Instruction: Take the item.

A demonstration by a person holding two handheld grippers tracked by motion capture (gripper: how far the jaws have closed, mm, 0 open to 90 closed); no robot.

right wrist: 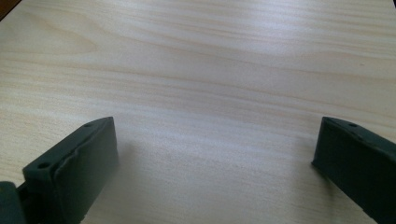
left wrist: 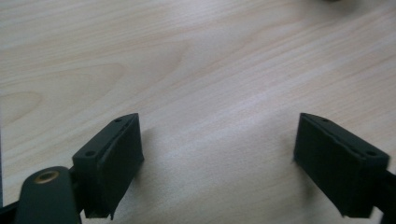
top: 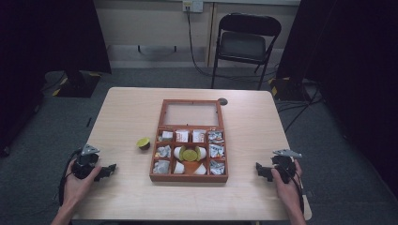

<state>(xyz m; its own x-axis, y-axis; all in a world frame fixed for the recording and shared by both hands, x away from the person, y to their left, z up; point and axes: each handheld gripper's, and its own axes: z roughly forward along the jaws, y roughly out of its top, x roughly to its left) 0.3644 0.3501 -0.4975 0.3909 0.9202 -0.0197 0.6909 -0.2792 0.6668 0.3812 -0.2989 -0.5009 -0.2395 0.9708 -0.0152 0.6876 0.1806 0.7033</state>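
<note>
Black jaws are seen spread wide in both gripper views, with nothing but bare pale wood between them. The left gripper [top: 107, 169] is held low at the near left part of the table [top: 126, 112], and the right gripper [top: 261, 169] at the near right; both are pointed inward toward the middle, and neither is in contact with any item.

Between them, at the table's centre, a wooden box [top: 189, 178] is found with its lid laid open toward the far side. Its compartments are filled with small wrapped packets, white capsules and one green-topped capsule [top: 189, 153] in the middle cell. Just left of the box, apart from its wall, a single loose capsule [top: 143, 142] with a yellow-green top is noted on the bare wood.

The loose capsule is judged to be the item in hand, and the left gripper the nearer tool. It is advised that the jaws be kept spread until they are brought down on either side of the capsule body, below its rim, and then closed gently, since the small round shape is likely to roll or be squeezed out. Enough height should be gained to clear the box wall before any placing is attempted.

Farther off, a folding chair [top: 244, 44] is recorded on the grey floor beyond the table.
</note>
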